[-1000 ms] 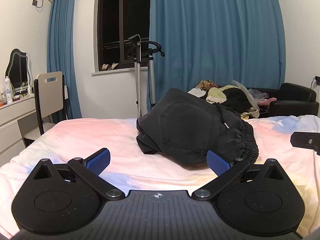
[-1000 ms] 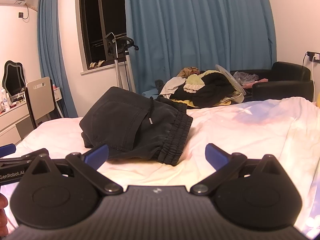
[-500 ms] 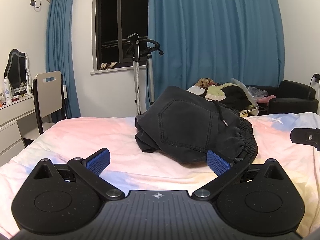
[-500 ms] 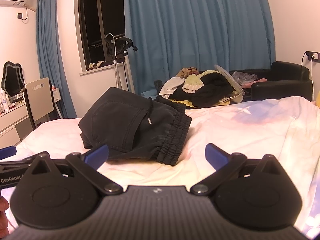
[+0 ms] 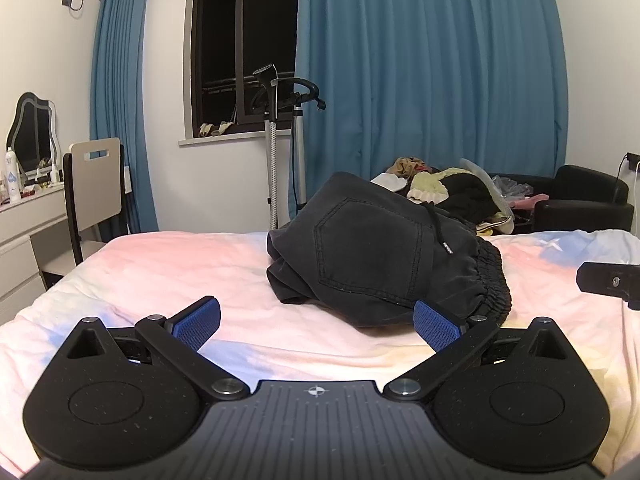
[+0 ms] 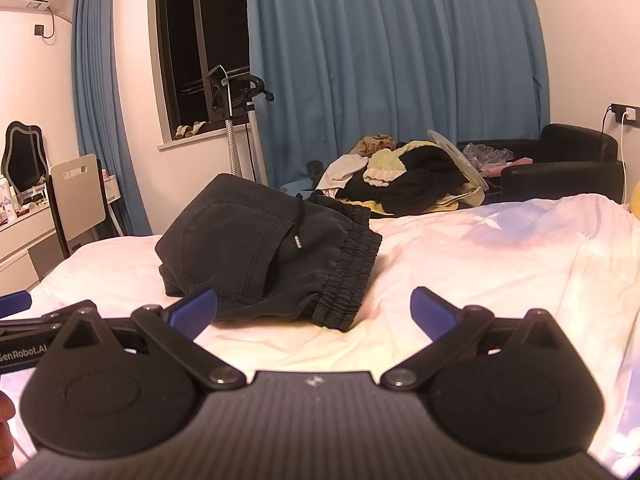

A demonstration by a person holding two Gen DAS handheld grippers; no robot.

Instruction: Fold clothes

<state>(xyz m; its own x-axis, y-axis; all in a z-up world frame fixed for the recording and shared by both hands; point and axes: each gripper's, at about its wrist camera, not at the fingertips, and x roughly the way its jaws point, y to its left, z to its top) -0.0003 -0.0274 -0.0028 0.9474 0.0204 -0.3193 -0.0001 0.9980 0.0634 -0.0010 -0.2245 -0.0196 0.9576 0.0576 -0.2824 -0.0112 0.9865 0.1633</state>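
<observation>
On the bed point(image 5: 168, 264), whose rumpled sheet is printed in pale pink, white and blue, lies a pair of black fabric shorts with an elastic gathered waistband point(image 5: 372, 256), bunched into a loose folded heap with a stitched back pocket facing up and a drawstring trailing over it. From the left wrist view the left gripper point(image 5: 316, 320) hovers low over the sheet just before the shorts, its blue-padded fingers point(image 5: 198, 318) spread wide with nothing between them; the right-hand pad sits close to the waistband edge, though whether it touches the cloth cannot be told. From the right wrist view the right gripper point(image 6: 314, 310) is likewise spread wide and empty, the shorts point(image 6: 268, 252) lying ahead and slightly left of it, with its left pad near the lower hem. Part of the left gripper shows at the left edge of that view, and a fingertip of the person's hand point(image 6: 6, 416) peeks in at the lower left. Behind the bed hang tall blue curtains point(image 5: 420, 80) beside a dark window point(image 5: 236, 48), with a garment steamer on a pole point(image 5: 276, 120), a mixed pile of other clothes point(image 6: 404, 172), a black armchair point(image 6: 560, 164), and a white chair point(image 5: 94, 184) at a dresser.
</observation>
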